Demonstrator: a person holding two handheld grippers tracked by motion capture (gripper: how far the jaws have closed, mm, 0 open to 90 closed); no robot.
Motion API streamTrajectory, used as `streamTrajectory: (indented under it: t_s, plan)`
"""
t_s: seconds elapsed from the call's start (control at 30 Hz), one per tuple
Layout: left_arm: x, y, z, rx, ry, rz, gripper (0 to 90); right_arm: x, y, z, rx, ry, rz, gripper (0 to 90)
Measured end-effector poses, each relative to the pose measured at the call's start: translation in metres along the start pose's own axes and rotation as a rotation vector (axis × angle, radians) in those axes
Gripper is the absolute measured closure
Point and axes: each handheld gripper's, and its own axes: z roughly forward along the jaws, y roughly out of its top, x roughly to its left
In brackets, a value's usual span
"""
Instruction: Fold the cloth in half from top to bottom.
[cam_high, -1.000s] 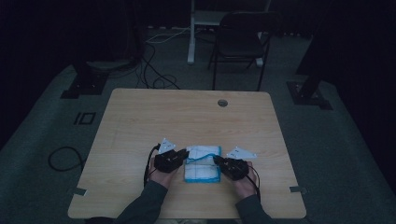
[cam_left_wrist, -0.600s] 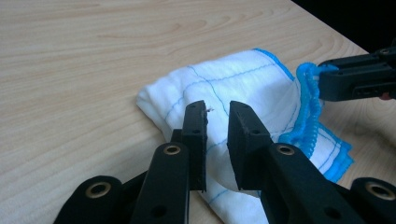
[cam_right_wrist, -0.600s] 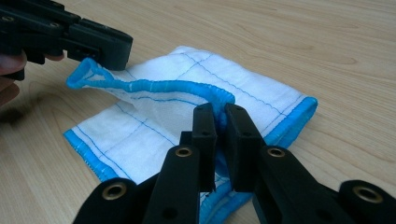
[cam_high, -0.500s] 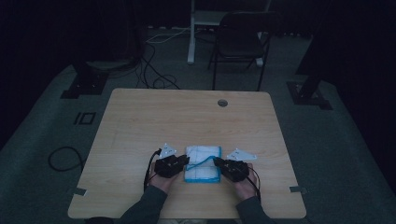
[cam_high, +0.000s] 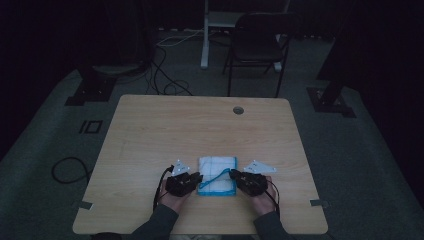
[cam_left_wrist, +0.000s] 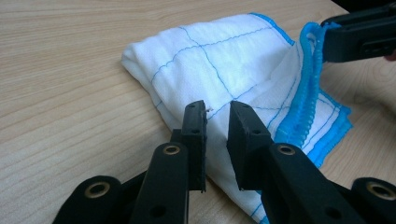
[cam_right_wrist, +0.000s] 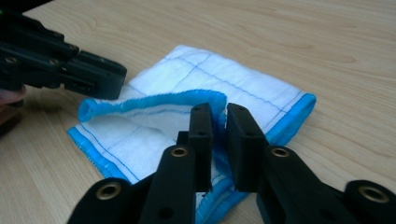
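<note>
1. Cloth (cam_right_wrist: 205, 135) edge, blue-hemmed, sits pinched between the right gripper (cam_right_wrist: 218, 122) jaws, near the table's (cam_high: 150, 130) front edge.
2. Left gripper (cam_left_wrist: 217, 122), jaws slightly apart, straddles the folded side; closing late could let that layer slide.
3. Uneven lifting may undo the fold.

Dim lab: rig stands (cam_high: 92, 85), floor cables (cam_high: 165, 80), lone table (cam_high: 150, 130).

Both black tools (cam_left_wrist: 217, 112) (cam_right_wrist: 218, 116) show brass-ringed holes; dark sleeves.
</note>
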Motion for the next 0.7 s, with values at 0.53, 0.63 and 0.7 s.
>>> streamTrajectory:
  t_s: [0.53, 0.63, 0.7]
  plan:
    - [-0.005, -0.006, -0.001, 0.035, 0.019, 0.041, 76.2, -0.005, 0.001, -0.009, -0.049, -0.047, 0.043, 77.0]
    - [-0.005, -0.007, -0.002, 0.042, 0.021, 0.046, 76.0, -0.007, 0.003, -0.012, -0.072, -0.052, 0.058, 76.9]
    - [-0.005, -0.008, -0.002, 0.044, 0.022, 0.05, 75.8, -0.008, 0.003, -0.013, -0.068, -0.053, 0.061, 76.6]
